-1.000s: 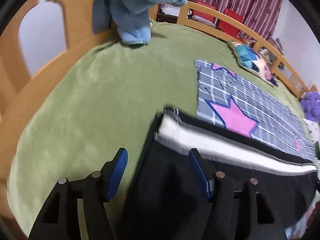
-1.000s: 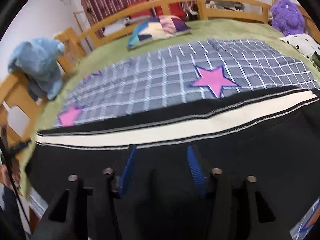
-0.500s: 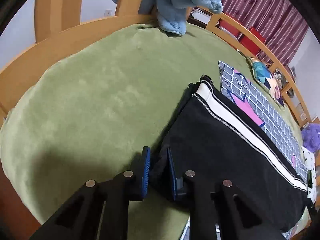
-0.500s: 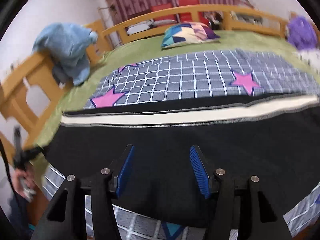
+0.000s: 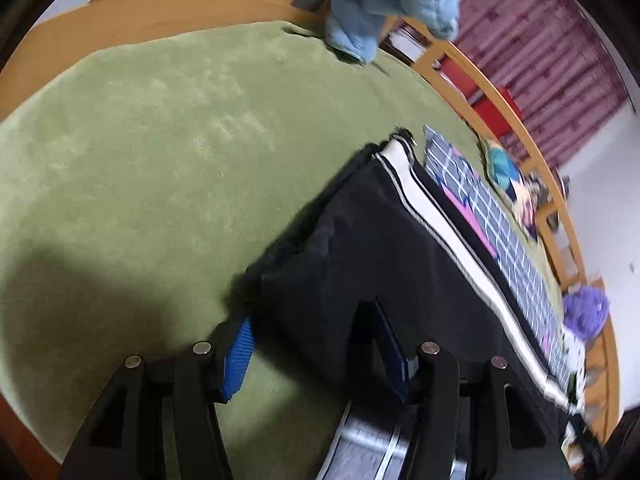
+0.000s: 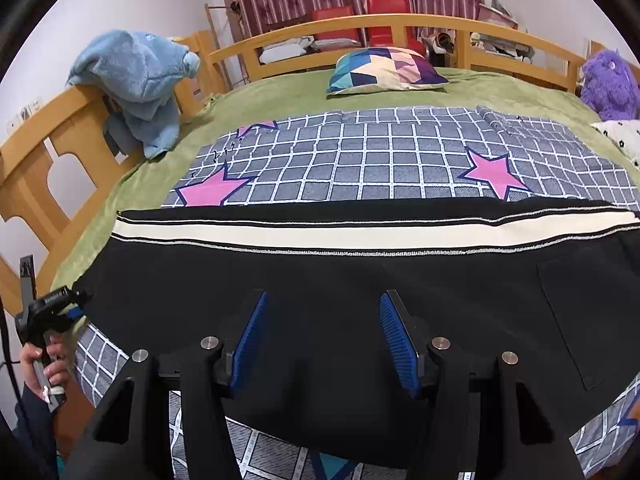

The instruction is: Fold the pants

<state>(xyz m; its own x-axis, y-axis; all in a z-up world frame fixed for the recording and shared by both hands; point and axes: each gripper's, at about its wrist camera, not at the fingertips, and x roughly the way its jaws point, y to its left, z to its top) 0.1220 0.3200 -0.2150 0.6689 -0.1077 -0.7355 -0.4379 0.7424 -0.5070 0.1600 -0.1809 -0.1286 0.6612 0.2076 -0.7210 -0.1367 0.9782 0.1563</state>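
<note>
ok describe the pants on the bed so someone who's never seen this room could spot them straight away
Start at the wooden-railed bed with the green cover. On its near side a grey checked sheet with pink stars is spread, and the pants lie along that sheet's front edge. They are the only black fabric there, with a broad cream stripe running along their length.

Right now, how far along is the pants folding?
Done: the black pants lie flat on the checked sheet, apparently doubled leg over leg, white side stripe straight. In hand: the left gripper straddles the pants' near corner, jaws opening; the right gripper hovers open over the middle. Left: folding the length over.
</note>
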